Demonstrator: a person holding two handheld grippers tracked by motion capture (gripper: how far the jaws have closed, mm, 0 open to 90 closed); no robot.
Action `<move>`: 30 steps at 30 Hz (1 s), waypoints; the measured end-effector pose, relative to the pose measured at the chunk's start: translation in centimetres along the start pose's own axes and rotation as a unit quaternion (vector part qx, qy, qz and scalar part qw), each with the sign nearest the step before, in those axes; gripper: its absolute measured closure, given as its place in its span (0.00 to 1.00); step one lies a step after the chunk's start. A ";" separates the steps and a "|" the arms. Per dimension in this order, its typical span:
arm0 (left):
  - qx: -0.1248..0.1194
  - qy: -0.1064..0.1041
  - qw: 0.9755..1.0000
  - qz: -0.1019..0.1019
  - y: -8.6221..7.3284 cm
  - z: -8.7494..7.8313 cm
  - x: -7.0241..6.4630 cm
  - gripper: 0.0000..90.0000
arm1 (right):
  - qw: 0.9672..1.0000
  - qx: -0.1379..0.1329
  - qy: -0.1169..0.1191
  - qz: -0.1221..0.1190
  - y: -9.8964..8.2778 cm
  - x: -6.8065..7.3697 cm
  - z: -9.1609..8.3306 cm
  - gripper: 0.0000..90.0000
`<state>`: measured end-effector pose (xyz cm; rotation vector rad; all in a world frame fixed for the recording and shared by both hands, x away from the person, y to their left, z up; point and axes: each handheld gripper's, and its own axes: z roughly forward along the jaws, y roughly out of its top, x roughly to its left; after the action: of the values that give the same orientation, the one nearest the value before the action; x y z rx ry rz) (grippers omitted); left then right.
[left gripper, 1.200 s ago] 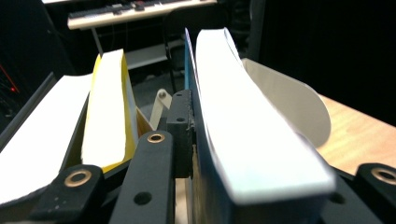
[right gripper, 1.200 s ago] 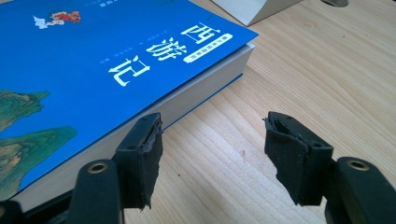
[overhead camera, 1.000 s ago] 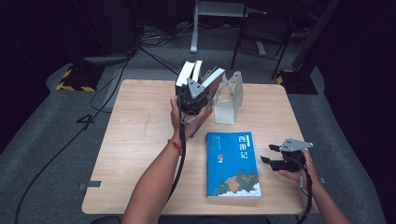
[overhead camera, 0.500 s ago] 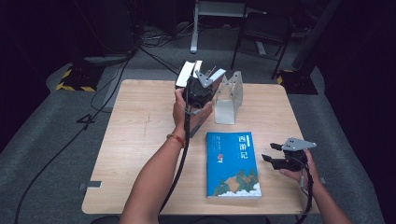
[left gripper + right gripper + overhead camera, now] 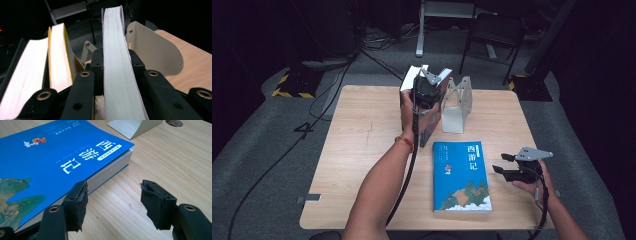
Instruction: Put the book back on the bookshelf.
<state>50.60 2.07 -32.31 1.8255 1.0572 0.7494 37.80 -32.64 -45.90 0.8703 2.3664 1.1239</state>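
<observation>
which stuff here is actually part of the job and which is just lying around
In the job:
- book clamped in the left hand-held gripper
- upright books beside it
- bookend
- blue book lying flat by the open right hand-held gripper

Lying about:
- chair
- floor cables

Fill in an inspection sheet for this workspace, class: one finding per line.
Surface: wooden table, bare at left.
Job's things: white-edged book gripped upright; two more books stand beside it; bookend behind.
Clutter: blue book lying flat.
Grippers: left gripper clamps the book, fingers just closing; right gripper open beside the blue book.
Cables: black cable along the left forearm.
Surroundings: dark room, floor cables, chair legs.
</observation>
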 end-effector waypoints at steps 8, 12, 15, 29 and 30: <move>-0.015 0.025 1.000 0.000 1.8 1.6 -0.6 0.81 | 1.000 0.001 -0.001 -0.013 0.2 0.3 -0.1 0.43; -0.015 0.031 0.999 -0.029 2.1 2.8 -0.4 0.80 | 1.000 0.003 -0.003 -0.007 0.1 0.1 0.0 0.43; -0.016 0.037 0.998 -0.038 1.8 3.4 -0.4 0.80 | 1.000 0.002 -0.008 -0.012 0.1 0.2 -0.1 0.43; -0.023 0.043 0.999 -0.023 0.9 4.5 -1.0 0.79 | 0.999 0.011 -0.019 -0.031 0.0 0.3 0.1 0.43; -0.020 0.041 0.999 -0.024 0.9 4.3 -0.7 0.78 | 0.999 0.012 -0.019 -0.030 -0.1 0.2 0.2 0.43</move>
<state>54.07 -0.45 -33.43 1.7421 1.1269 0.8182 37.70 -32.42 -46.05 0.8151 2.3632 1.0477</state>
